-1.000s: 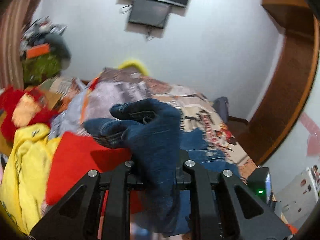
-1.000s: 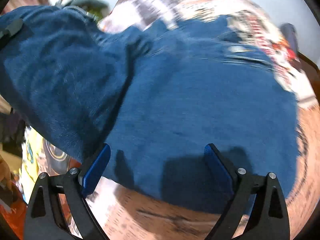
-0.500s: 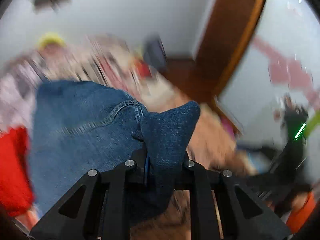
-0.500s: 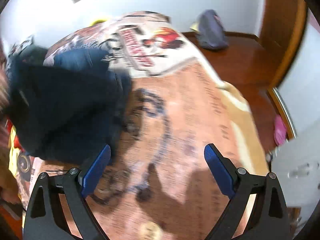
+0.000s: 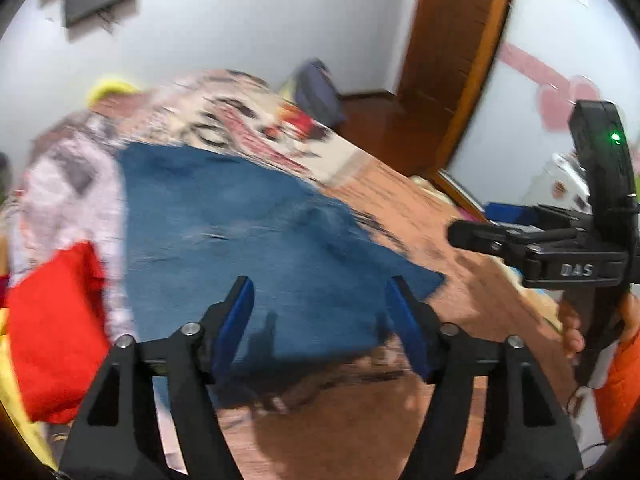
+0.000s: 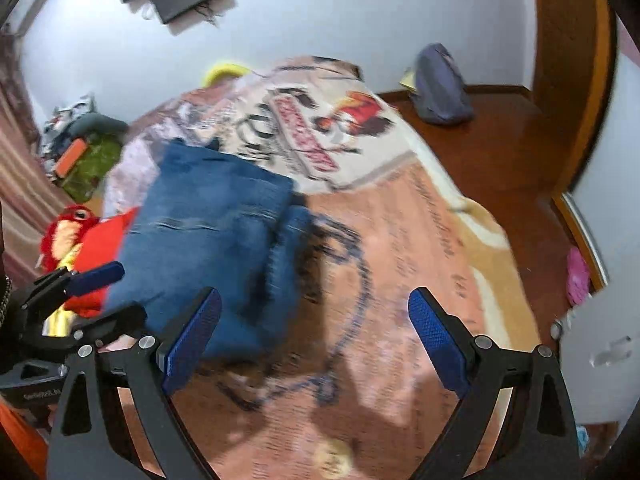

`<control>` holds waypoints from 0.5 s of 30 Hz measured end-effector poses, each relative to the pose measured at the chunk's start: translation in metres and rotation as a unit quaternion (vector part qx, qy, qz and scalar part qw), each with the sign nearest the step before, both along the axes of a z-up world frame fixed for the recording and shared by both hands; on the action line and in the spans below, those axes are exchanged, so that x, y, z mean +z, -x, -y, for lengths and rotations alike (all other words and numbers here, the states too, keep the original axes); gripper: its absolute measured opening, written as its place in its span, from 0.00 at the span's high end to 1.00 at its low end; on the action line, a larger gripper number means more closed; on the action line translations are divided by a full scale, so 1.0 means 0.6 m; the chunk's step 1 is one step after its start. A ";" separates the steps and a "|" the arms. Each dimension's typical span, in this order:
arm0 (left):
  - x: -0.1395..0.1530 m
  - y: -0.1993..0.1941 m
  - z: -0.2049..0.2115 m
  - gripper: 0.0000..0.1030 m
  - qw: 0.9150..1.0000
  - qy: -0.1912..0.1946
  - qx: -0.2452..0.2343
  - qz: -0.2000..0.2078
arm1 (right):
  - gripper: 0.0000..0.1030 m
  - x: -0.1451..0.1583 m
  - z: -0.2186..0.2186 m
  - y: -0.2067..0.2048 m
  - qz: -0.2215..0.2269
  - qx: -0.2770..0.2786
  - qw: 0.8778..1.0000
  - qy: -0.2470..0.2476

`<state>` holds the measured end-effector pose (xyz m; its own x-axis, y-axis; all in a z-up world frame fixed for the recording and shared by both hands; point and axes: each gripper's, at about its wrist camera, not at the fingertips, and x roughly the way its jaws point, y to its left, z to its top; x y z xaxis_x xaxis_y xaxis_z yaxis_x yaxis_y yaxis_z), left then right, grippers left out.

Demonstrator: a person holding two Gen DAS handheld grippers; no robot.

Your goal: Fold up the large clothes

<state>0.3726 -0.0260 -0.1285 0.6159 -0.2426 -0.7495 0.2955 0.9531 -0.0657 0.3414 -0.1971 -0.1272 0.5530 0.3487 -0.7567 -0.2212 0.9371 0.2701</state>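
Note:
The blue jeans (image 5: pixel 248 240) lie folded in a flat stack on the printed bedspread (image 5: pixel 420 216). My left gripper (image 5: pixel 322 316) hovers over their near edge. Its jaws are opening, with nothing pressed between the blue pads (image 5: pixel 236 316). In the right wrist view the jeans (image 6: pixel 208 220) sit left of centre. My right gripper (image 6: pixel 316 332) stands open over bare bedspread (image 6: pixel 400 240), to the right of the jeans. The left gripper (image 6: pixel 108 296) shows at that view's left edge, beside the jeans. The right gripper's black body (image 5: pixel 560 256), held by a hand, shows at the right of the left wrist view.
A red garment (image 5: pixel 52 328) and yellow cloth lie left of the jeans, beside a red plush toy (image 6: pixel 68 232). A grey bag (image 6: pixel 440 88) and a pink item (image 6: pixel 578 280) are on the wooden floor. A wooden door frame (image 5: pixel 448 60) stands at the right.
The left gripper was shut on a denim fold; it has let go, and the jeans now lie flat on the bed. The right gripper has drawn back to the right, off the jeans.

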 end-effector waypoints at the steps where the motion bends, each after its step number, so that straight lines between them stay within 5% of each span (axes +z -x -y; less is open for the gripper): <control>1: 0.003 0.000 -0.013 0.27 1.000 -0.009 0.012 0.009 | 0.09 -0.003 -0.012 -0.005 -0.001 0.007 1.000 -0.002; 6: -0.034 -0.018 -0.100 0.21 0.994 -0.055 0.089 -0.009 | 0.09 -0.053 -0.063 -0.025 -0.033 0.032 0.999 0.012; 10: -0.097 -0.016 -0.136 0.20 0.992 -0.063 0.094 -0.064 | 0.09 -0.128 -0.064 -0.038 -0.095 0.029 0.995 0.022; 15: -0.135 0.021 -0.151 0.16 0.992 -0.045 0.090 -0.079 | 0.09 -0.161 -0.021 -0.035 -0.134 0.016 0.991 -0.014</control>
<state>0.3601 0.0645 -0.2092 0.5159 -0.0669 -0.8540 0.1138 0.9935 -0.0091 0.3623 -0.1846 -0.2238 0.3216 0.3862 -0.8645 -0.1673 0.9218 0.3496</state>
